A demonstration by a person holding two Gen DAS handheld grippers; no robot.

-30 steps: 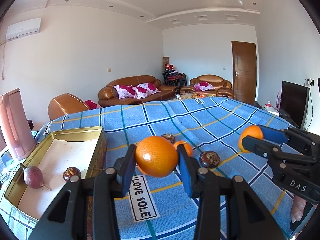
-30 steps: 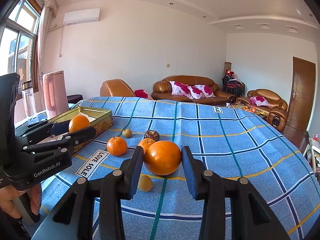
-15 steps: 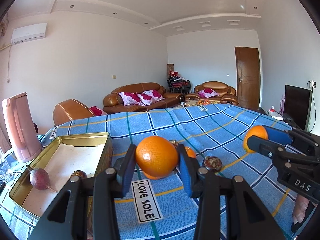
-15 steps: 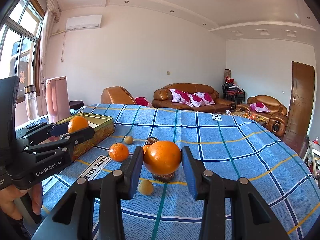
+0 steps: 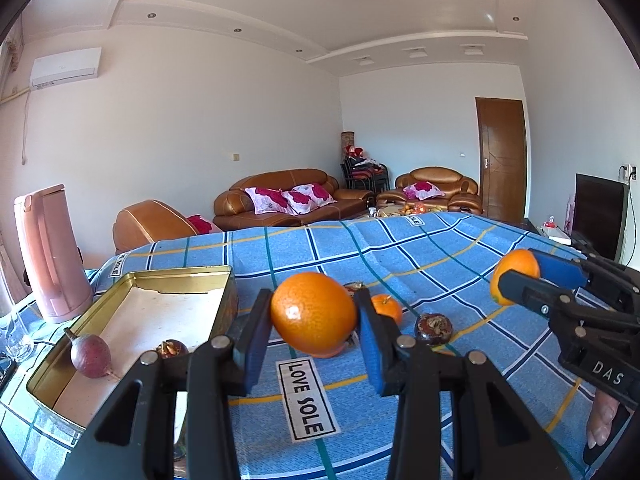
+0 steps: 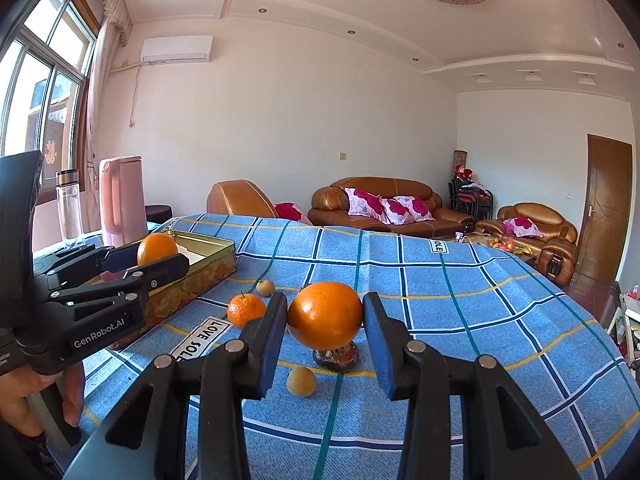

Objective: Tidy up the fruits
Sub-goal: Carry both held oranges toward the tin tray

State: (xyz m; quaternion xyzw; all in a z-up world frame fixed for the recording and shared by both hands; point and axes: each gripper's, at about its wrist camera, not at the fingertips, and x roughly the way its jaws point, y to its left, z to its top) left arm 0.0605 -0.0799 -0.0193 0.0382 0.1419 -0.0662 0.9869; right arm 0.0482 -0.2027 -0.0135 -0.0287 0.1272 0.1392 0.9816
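While each set of tongs clamps a large round orange clear of the bench, the step in hand appears to be carrying fruit to the container. The left tongs (image 5: 314, 326) grip the left orange (image 5: 314, 314) between blue pads; the right tongs (image 6: 325, 330) grip the right orange (image 6: 325, 316) likewise. Both tools point forward, roughly level, side by side above the blue checked tablecloth (image 5: 420, 256). The open gold rectangular tin (image 5: 188, 274) lies left of the left tongs and holds a purple passion fruit (image 5: 91, 355) and a dark mangosteen (image 5: 172, 347). A small tangerine (image 6: 246, 309), another mangosteen (image 5: 433, 328) and two small yellowish fruits (image 6: 301, 381) lie loose on the cloth. The next move likely calls for swinging left over the tin, lowering, then releasing.
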